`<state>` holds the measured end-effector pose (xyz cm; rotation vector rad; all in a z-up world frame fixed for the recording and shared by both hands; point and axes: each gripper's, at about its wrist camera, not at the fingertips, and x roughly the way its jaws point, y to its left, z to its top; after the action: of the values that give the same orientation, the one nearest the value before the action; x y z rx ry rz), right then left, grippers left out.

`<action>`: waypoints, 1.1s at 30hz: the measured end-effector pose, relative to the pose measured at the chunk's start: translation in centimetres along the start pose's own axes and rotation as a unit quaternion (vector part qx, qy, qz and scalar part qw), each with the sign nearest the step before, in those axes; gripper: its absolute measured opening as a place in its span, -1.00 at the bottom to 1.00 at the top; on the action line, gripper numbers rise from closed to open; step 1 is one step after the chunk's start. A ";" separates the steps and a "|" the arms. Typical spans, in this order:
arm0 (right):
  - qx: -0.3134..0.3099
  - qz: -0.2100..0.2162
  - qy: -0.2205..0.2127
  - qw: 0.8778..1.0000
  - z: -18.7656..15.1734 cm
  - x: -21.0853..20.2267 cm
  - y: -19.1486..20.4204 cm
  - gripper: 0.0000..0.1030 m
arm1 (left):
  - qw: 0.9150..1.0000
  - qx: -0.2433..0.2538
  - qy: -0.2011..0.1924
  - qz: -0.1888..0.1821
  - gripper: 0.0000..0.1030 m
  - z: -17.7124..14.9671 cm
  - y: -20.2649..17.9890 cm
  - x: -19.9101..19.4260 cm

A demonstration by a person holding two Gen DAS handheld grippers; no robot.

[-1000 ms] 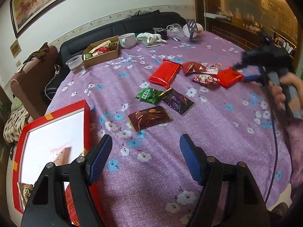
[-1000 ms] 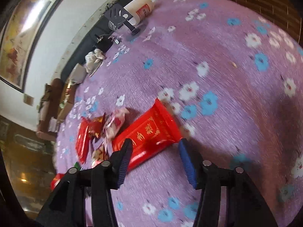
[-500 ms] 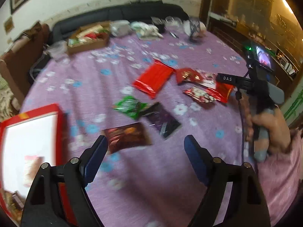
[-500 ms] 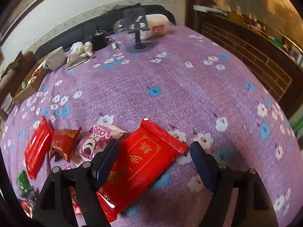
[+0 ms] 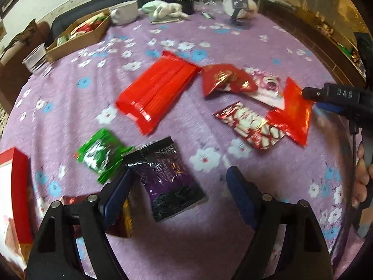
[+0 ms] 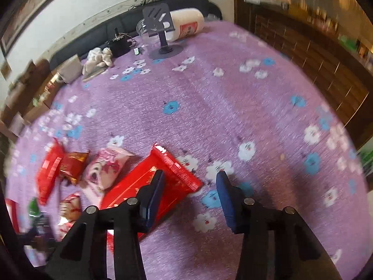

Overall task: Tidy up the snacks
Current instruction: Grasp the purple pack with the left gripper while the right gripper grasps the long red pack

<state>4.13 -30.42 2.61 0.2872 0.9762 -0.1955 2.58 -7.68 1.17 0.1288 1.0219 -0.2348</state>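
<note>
Snack packets lie scattered on a purple flowered tablecloth [image 5: 233, 46]. My left gripper [image 5: 179, 193] hovers low over a dark purple packet [image 5: 167, 179], which lies between its closing jaws; the pads do not press on it. A brown packet [image 5: 121, 221] lies under its left finger, a green packet [image 5: 100, 154] just beyond. My right gripper [image 6: 190, 193] is closing over the corner of a flat red packet [image 6: 149, 186]; its left finger [image 6: 153, 196] overlaps the packet and the right finger stands clear. In the left wrist view the right gripper [image 5: 312, 100] sits at that red packet [image 5: 291, 114].
A long red pack [image 5: 158, 91], a red-gold packet [image 5: 223, 79], a pink packet [image 5: 268, 86] and a red-white packet [image 5: 249, 126] lie mid-table. A red box [image 5: 19, 186] is at the left edge. A cardboard box [image 5: 77, 35], plastic cup [image 5: 37, 58], mug [image 5: 123, 11] and phone stand [image 6: 160, 30] stand at the back.
My left gripper has moved forward and down, so the purple packet now lies between its fingers. The right gripper's jaws have narrowed, and its left finger now covers the red packet.
</note>
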 end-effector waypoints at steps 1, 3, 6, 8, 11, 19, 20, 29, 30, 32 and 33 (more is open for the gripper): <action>0.015 0.020 0.005 1.000 0.1 0.0 -0.5 -0.10 | 1.000 0.014 -0.010 -0.009 0.25 -0.1 -0.4 -0.2; 0.038 0.045 0.009 0.998 0.2 -0.3 -1.1 -0.02 | 0.998 0.051 -0.027 -0.024 -0.14 -0.3 -1.2 -0.5; 0.053 0.071 0.025 0.996 0.1 0.1 -0.9 -0.02 | 0.995 0.084 -0.034 -0.037 -0.26 -0.7 -2.0 -0.9; 0.040 0.047 0.025 0.998 -0.2 0.3 0.1 -0.01 | 0.995 0.085 -0.034 -0.044 -0.26 -0.9 -1.8 -1.1; 0.006 0.010 0.010 1.000 -0.7 0.3 2.0 0.11 | 0.996 0.071 -0.027 -0.049 -0.26 -1.0 -1.4 -1.4; -0.118 -0.116 -0.070 0.984 -2.0 0.8 7.7 0.68 | 0.999 0.038 -0.005 -0.020 0.38 -0.6 -0.3 -0.8; -0.145 -0.126 -0.050 0.980 -2.3 1.7 8.5 0.72 | 0.999 0.031 -0.006 -0.022 0.43 -0.6 -0.2 -0.8; -0.128 -0.075 -0.025 0.989 -1.6 1.1 6.6 0.09 | 0.997 0.058 -0.033 -0.034 -0.10 -0.9 -1.1 -1.1; -0.129 -0.075 -0.024 0.989 -1.6 1.0 6.6 0.07 | 0.997 0.066 -0.032 -0.037 -0.29 -0.8 -1.3 -1.2; -0.127 -0.064 -0.019 0.990 -1.4 0.8 6.3 0.04 | 0.996 0.074 -0.030 -0.041 -0.36 -0.9 -1.4 -1.3; -0.118 -0.050 -0.015 0.992 -1.4 0.7 5.8 0.03 | 0.996 0.074 -0.030 -0.044 -0.41 -0.9 -1.4 -1.4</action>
<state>5.14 -24.49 2.17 0.0189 0.9745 -0.1729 0.74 -8.64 1.89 0.2104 0.9504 -0.3920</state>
